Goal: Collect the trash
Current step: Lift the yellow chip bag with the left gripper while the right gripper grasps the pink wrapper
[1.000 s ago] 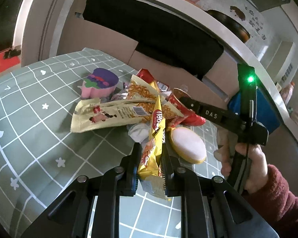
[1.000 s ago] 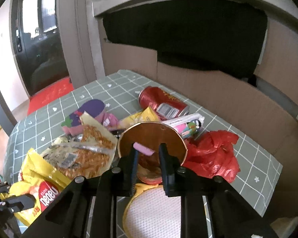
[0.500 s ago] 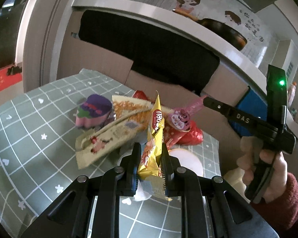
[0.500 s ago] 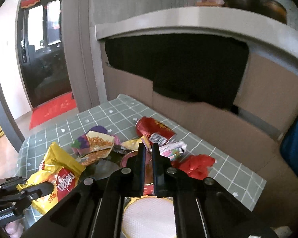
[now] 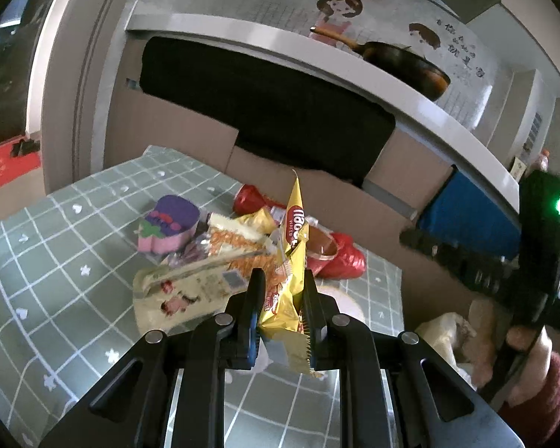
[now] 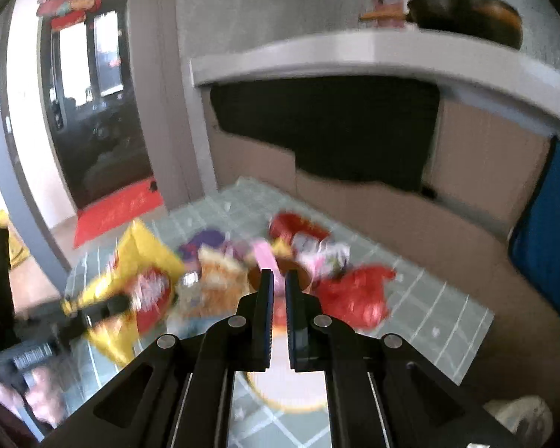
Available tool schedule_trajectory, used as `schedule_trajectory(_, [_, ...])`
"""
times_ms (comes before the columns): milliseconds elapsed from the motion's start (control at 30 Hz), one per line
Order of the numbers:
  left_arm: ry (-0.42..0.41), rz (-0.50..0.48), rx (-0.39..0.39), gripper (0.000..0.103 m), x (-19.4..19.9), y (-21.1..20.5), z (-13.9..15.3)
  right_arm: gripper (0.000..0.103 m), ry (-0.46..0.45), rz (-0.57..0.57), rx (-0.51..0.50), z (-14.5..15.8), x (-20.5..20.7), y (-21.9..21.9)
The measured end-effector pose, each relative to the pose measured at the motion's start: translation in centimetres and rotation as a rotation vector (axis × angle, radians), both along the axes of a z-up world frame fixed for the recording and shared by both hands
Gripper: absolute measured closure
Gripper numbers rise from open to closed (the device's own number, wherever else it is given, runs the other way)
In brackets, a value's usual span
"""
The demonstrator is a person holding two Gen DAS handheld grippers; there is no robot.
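My left gripper [image 5: 281, 287] is shut on a yellow wafer wrapper [image 5: 290, 257] and holds it above the green checked table [image 5: 48, 280]. It also shows, blurred, in the right wrist view [image 6: 130, 283]. My right gripper [image 6: 276, 280] is shut on a thin pink wrapper [image 6: 267, 257] lifted above the trash pile. On the table lie a cream snack bag [image 5: 183, 291], an orange noodle bag [image 5: 239, 246], a red bag [image 5: 339, 257] and a red can [image 5: 248, 198]. The right gripper shows at the right of the left wrist view [image 5: 407, 237].
A purple and pink foam toy [image 5: 170, 226] sits left of the pile. A round white and yellow dish [image 6: 287, 392] lies near the table's front. Cardboard panels [image 5: 354, 205] and a blue panel [image 5: 466, 220] stand behind the table. A pale bag [image 5: 448, 336] sits at the right.
Both grippers have risen away from the table with their wrappers. The right gripper closed on the pink wrapper and lifted it; the right view is now motion-blurred.
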State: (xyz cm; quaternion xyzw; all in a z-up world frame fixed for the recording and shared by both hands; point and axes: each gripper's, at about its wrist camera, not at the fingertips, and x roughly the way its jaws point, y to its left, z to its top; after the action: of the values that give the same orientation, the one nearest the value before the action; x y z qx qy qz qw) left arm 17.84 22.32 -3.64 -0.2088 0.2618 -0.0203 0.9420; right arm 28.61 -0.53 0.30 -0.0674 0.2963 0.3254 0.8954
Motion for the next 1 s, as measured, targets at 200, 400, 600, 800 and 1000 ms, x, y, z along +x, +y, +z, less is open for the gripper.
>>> schedule_trajectory(200, [0.051,0.023,-0.015,0.084,-0.4,0.8,-1.9,0.092,0.040,0.017,-0.026,-3.4,-0.1,-0.1])
schedule_trajectory(400, [0.071,0.019,-0.043,0.084,-0.9,1.8,-3.2,0.045,-0.001,0.016,-0.035,-5.0,1.2,1.9])
schedule_trajectory(600, [0.078,0.008,-0.062,0.084,-1.0,2.6,-3.9,0.045,0.004,-0.017,0.030,-4.6,3.8,2.4])
schedule_trajectory(800, [0.085,-0.010,-0.064,0.084,-0.5,2.4,-4.5,0.061,0.024,-0.006,-0.005,-4.7,6.4,4.8])
schedule_trajectory(1000, [0.088,-0.009,-0.087,0.084,-0.4,3.2,-5.0,0.071,0.058,-0.028,-0.103,-6.8,8.8,8.0])
